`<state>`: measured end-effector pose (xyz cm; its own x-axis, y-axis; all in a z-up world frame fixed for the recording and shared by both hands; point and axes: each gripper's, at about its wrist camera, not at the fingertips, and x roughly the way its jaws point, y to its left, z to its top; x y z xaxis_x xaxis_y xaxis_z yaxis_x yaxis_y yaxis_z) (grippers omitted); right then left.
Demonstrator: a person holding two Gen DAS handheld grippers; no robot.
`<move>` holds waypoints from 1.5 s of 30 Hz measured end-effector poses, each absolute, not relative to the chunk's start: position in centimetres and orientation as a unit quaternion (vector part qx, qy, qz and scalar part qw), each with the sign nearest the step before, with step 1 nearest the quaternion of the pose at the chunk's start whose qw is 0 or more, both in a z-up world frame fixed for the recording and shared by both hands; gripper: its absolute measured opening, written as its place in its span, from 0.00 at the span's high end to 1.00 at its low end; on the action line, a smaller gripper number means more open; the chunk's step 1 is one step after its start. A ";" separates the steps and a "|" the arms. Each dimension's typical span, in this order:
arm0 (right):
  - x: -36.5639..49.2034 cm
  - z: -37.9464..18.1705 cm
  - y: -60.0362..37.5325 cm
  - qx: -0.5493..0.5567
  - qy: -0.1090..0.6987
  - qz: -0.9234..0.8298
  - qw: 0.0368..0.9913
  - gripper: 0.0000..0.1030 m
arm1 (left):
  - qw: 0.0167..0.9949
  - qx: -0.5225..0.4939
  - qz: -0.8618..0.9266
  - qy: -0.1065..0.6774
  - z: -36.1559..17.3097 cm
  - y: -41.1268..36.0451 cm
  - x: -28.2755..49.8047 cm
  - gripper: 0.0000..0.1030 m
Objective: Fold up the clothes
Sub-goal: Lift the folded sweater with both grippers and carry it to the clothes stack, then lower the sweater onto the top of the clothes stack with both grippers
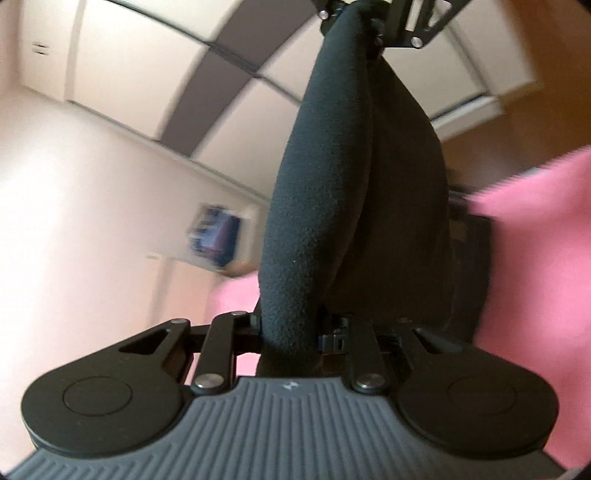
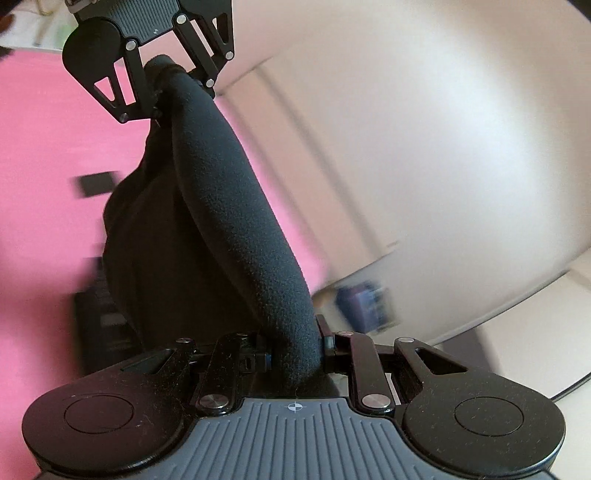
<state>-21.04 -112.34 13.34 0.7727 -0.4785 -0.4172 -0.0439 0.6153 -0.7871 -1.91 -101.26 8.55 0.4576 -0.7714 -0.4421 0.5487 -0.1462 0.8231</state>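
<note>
A black fleece garment (image 1: 325, 192) is stretched in the air between my two grippers, its bunched edge running like a thick roll. My left gripper (image 1: 291, 334) is shut on one end of it. At the top of the left wrist view, my right gripper (image 1: 364, 26) clamps the other end. The right wrist view shows the same garment (image 2: 221, 206), with my right gripper (image 2: 295, 354) shut on its near end and my left gripper (image 2: 166, 79) pinching the far end. The rest of the cloth sags below the roll in loose folds.
A pink surface (image 2: 48, 140) spreads beneath the garment, with a small black flat object (image 2: 96, 184) lying on it. Pale walls and cupboard doors (image 1: 110, 74) surround the scene. A blurred blue item (image 2: 365, 304) stands at the pink surface's far edge.
</note>
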 end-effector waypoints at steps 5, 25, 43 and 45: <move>-18.0 11.7 -118.4 -0.463 0.240 -0.181 0.834 0.82 | 0.681 0.542 -0.470 -0.150 7.5 -108.3 1.7 0.81; -16.4 -8.3 -118.9 -0.391 0.425 -0.118 0.808 0.80 | 0.584 0.669 -0.452 -0.086 -16.3 -108.5 3.0 0.81; -18.1 -5.7 -118.3 -0.358 0.407 -0.129 0.830 0.87 | 0.621 0.645 -0.441 -0.070 -16.8 -107.5 0.9 0.90; -19.0 -5.1 -117.5 -0.361 0.397 -0.126 0.834 0.87 | 0.624 0.639 -0.444 -0.072 -16.8 -106.5 0.7 0.90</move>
<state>-19.04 -117.45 -5.11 0.6533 -0.4972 -0.5709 -0.0765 0.7069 -0.7032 0.74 -106.54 -16.83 0.5947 -0.6457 -0.4789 0.4628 -0.2122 0.8607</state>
